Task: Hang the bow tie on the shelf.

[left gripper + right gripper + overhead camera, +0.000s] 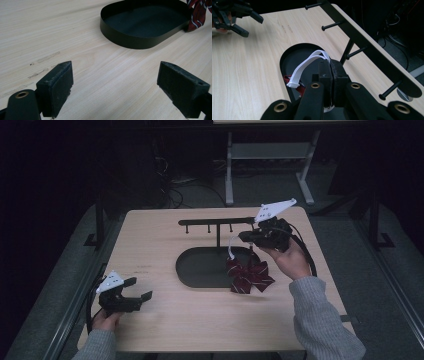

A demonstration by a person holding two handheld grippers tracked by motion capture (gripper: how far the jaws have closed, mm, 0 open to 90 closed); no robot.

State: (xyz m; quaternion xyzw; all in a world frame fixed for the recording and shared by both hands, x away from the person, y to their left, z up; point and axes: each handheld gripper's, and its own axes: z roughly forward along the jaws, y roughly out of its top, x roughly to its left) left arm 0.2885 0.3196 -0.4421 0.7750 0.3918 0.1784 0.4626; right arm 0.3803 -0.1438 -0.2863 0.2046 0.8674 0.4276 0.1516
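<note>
Hanging a bow tie on a peg rack is the job we read here, and we are midway through it. On the table stands the rack, a black bar with pegs on a post rising from an oval black tray; we place everything else by that rack. Our right gripper hovers just in front of the bar's right end, jaws pressed together on the white strap of the bow tie. The dark red striped bow dangles below the bar, its lower edge at the tray's right rim, partly over the table; whether it rests there or hangs free we cannot tell. Our left gripper sits well away from the rack, near the table's front left corner, jaws spread wide over bare wood and holding nothing. We judge the next move calls for raising the strap loop level with a peg, sliding it over the peg's tip, then letting go.
</note>
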